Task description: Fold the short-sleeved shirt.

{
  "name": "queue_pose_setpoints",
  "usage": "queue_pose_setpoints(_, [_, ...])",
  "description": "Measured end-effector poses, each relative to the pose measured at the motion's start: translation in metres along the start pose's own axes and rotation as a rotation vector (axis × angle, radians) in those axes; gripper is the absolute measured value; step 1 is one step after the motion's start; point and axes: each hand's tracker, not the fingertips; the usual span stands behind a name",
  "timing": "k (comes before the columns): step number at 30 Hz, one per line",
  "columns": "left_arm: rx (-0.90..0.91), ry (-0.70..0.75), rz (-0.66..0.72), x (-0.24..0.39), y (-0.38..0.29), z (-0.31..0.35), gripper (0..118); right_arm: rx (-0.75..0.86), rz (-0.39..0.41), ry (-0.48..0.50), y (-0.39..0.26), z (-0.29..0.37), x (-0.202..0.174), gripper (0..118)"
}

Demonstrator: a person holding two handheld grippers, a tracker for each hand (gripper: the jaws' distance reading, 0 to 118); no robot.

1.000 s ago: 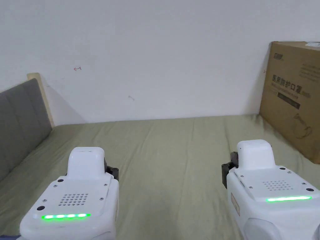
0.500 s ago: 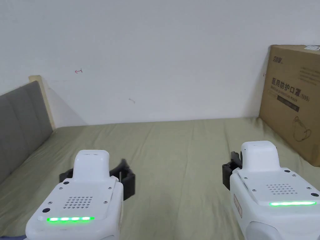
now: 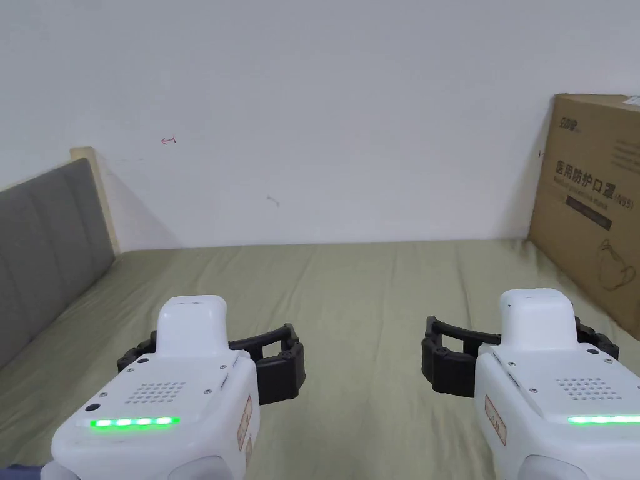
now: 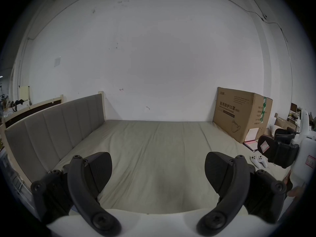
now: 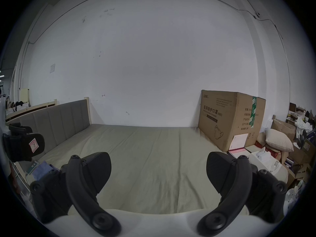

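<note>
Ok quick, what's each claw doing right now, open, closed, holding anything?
Left claw: open, jaws wide apart, holding nothing, above the green sheet.
Right claw: open, jaws wide apart, holding nothing.

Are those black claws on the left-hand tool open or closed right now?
Open. The left hand-held gripper has its two black jaws spread wide apart, with only bare green bedsheet between them and nothing held.

Printed text on cardboard box (image 3: 590,206)
</note>
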Motion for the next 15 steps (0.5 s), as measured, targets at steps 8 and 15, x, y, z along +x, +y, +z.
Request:
queue_pose_setpoints(8, [-0.061,0.009,0.034,-0.006,0.002,-0.006,111,-0.003,0.021,-0.012,0.000,-0.002,-0.001,113])
queue_pose_setpoints(15, [0.031,0.161,-0.120,0.012,-0.002,0.003,112,-0.011,0.021,-0.005,-0.001,-0.005,-0.002,113])
